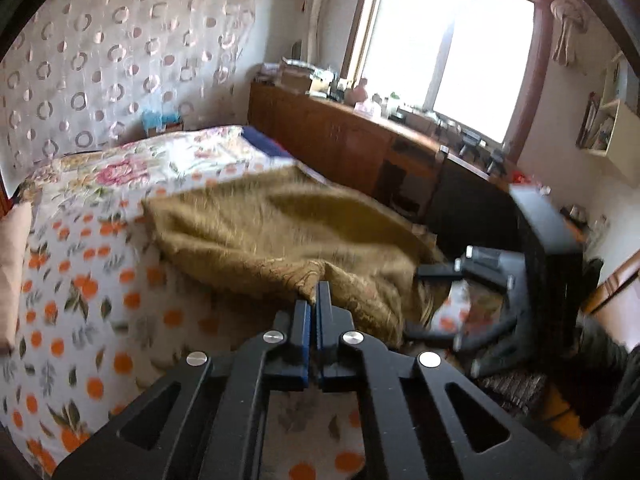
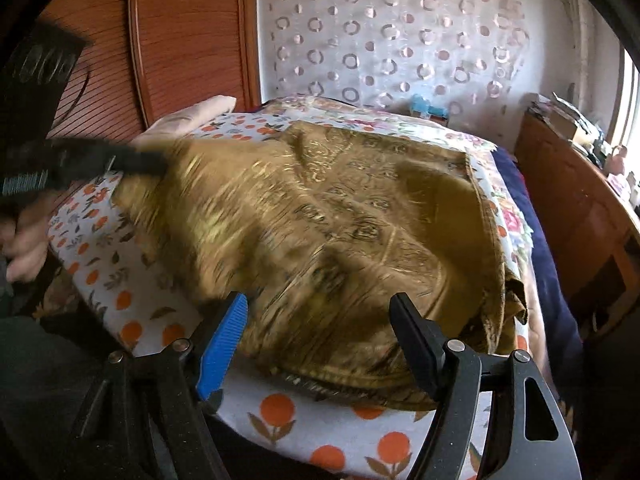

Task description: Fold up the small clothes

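An olive-gold patterned cloth (image 1: 280, 232) lies spread on the bed. In the left wrist view my left gripper (image 1: 319, 292) is shut on a corner of the cloth and holds that edge lifted. In the right wrist view the same cloth (image 2: 328, 220) fills the middle, and my right gripper (image 2: 320, 312) is open just above its near edge, with the blue-padded finger (image 2: 224, 340) at the left and the black finger (image 2: 412, 336) at the right. The left gripper (image 2: 152, 162) shows there at the cloth's far left corner. The right gripper (image 1: 444, 312) shows blurred at the right of the left wrist view.
The bed has an orange-print sheet (image 1: 80, 300) and a floral quilt (image 1: 132, 168) at the far end. A wooden cabinet (image 1: 340, 136) with clutter runs under the window. A wooden headboard (image 2: 180, 32) and a pillow (image 2: 192, 116) stand at the left.
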`<state>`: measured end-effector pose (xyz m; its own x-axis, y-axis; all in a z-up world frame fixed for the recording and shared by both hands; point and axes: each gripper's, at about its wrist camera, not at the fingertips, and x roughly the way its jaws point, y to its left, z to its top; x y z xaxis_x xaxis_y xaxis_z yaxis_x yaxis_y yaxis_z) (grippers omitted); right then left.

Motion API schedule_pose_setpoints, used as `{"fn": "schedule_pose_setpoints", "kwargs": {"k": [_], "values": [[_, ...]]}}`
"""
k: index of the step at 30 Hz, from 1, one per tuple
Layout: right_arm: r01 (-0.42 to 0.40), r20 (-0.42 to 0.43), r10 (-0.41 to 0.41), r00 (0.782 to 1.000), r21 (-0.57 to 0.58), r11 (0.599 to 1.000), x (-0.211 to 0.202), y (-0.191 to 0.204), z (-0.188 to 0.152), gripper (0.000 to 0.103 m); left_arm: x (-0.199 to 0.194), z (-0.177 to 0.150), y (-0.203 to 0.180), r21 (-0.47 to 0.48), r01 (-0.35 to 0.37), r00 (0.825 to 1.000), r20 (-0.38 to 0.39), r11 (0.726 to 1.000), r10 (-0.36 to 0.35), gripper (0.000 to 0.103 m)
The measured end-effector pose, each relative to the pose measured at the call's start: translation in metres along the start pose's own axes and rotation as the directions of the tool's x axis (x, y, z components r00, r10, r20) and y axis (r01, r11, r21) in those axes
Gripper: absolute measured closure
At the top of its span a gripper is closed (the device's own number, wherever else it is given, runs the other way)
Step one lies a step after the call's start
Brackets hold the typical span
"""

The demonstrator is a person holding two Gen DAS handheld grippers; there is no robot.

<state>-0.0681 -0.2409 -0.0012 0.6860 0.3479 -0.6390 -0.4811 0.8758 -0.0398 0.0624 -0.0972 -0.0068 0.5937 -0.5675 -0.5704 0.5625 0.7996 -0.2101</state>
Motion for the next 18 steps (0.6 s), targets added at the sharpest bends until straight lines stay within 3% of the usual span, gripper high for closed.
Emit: {"fn": "schedule_pose_setpoints", "kwargs": {"k": [7,13,14,16,18], "values": [[0.040,-0.021,-0.041,0.999,-0.035,0.999,0.000,-0.001,-0.007,0.028,-0.003,0.027,0.002,-0.006,-0.033,0.997,0.075,0.999,0.033,0.101],[0.144,0.004,-0.144,0.990,-0.021,0.989,0.005,-0.025,-0.001,0.031,0.000,0.027,0.009,-0.015,-0.062,0.994,0.086,0.998,0.063,0.101],[0.151,0.007,-0.151,0.989,-0.012,0.988,0.006,-0.031,0.003,0.036,-0.001,0.027,0.011,-0.018,-0.065,0.994,0.087,0.998,0.066,0.101],[0.123,0.014,-0.123,0.992,0.015,0.992,0.006,-0.041,0.012,0.068,0.001,0.030,0.016,-0.024,-0.064,0.994,0.083,0.998,0.066,0.101],[0.106,0.039,-0.106,0.994,0.016,0.994,0.004,-0.045,0.023,0.085,0.003,0.033,0.017,-0.017,-0.082,0.993,0.087,0.996,0.084,0.101]]}}
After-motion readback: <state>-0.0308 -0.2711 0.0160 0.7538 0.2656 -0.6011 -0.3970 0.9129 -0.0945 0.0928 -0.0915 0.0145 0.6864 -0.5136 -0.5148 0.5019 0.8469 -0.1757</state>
